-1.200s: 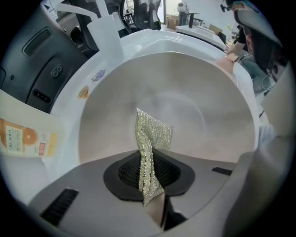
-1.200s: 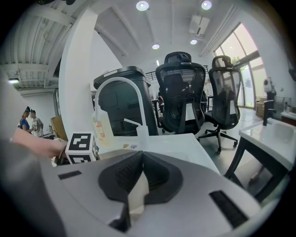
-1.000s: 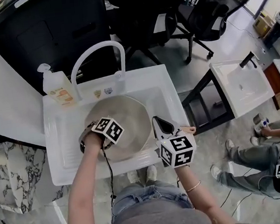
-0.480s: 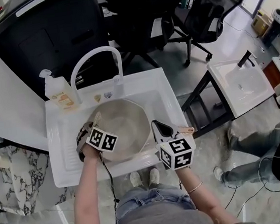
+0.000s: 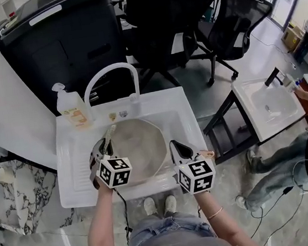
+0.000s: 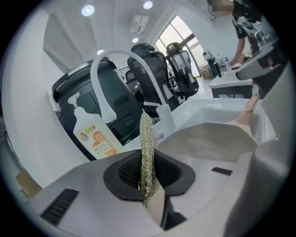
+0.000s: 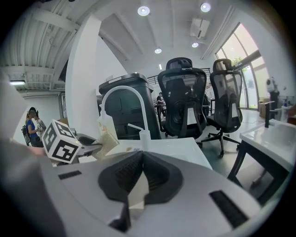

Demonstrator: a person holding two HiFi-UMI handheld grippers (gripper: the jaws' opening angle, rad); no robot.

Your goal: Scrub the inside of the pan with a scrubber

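A round steel pan [image 5: 138,149] lies in the white sink [image 5: 157,100]. My left gripper [image 5: 102,148] is at the pan's left rim, shut on a gold mesh scrubber [image 5: 107,137], which stands up thin between the jaws in the left gripper view [image 6: 146,152]. The pan's pale inside [image 6: 217,139] shows to the right of it. My right gripper [image 5: 178,147] is at the pan's near right side, shut on the pan's tan handle [image 7: 137,194]. The right gripper view also shows the scrubber [image 7: 107,139] at the left.
A soap bottle [image 5: 71,110] stands on the sink's back left corner beside the arched white faucet [image 5: 109,72]. Black office chairs [image 5: 229,10] and a dark cabinet [image 5: 60,42] are behind the sink. A second white sink [image 5: 266,103] stands at the right, with a person's hand at it.
My left gripper has drawn back with the scrubber from over the pan's middle to its near left rim. The right gripper has stayed on the handle.
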